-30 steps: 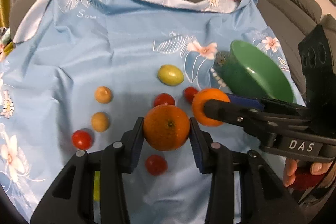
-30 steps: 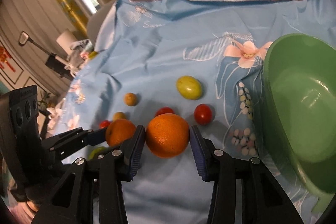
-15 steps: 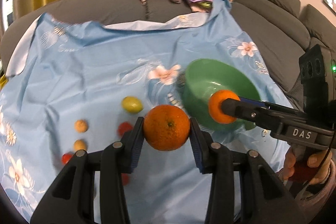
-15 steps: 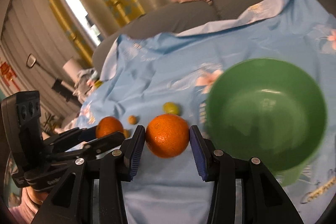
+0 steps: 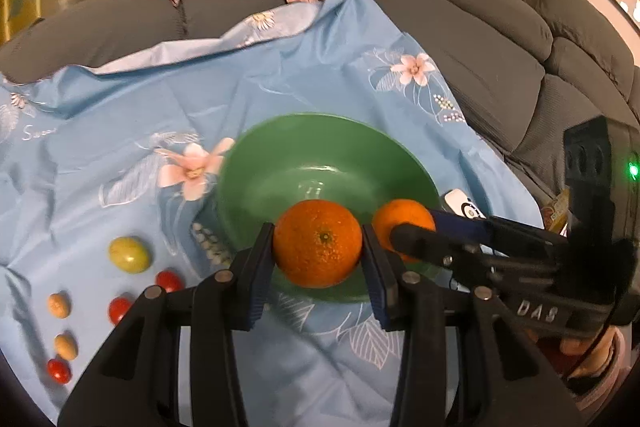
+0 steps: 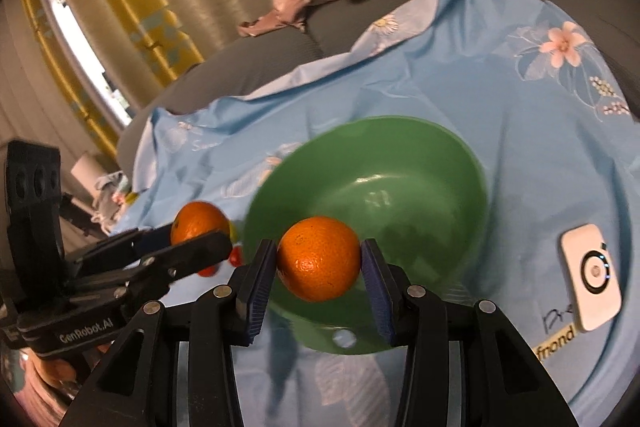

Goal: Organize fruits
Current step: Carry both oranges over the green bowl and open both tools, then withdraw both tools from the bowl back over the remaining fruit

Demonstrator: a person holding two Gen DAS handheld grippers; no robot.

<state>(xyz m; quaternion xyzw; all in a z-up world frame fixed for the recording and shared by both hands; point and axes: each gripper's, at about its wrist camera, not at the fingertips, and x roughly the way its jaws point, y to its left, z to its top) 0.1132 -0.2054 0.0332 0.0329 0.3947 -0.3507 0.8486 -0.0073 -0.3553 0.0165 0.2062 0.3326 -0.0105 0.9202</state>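
jaws clamping 2 oranges [image 5: 318,247] [image 6: 318,258], above bowl [image 5: 280,163]

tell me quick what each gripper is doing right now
left gripper: jaws shut on an orange, near the green bowl.
right gripper: jaws shut on another orange.

The green bowl's [image 5: 320,155] near rim hides behind an orange [image 5: 318,243]; the person's hand [image 5: 588,351] is cut off.

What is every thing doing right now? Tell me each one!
Left gripper: shut on an orange.
Left orange: held, at the bowl's near rim.
Right gripper: shut on an orange.
Right orange: held before the bowl.
Green bowl: upright, empty.
Small fruits: lying loose on the blue cloth.
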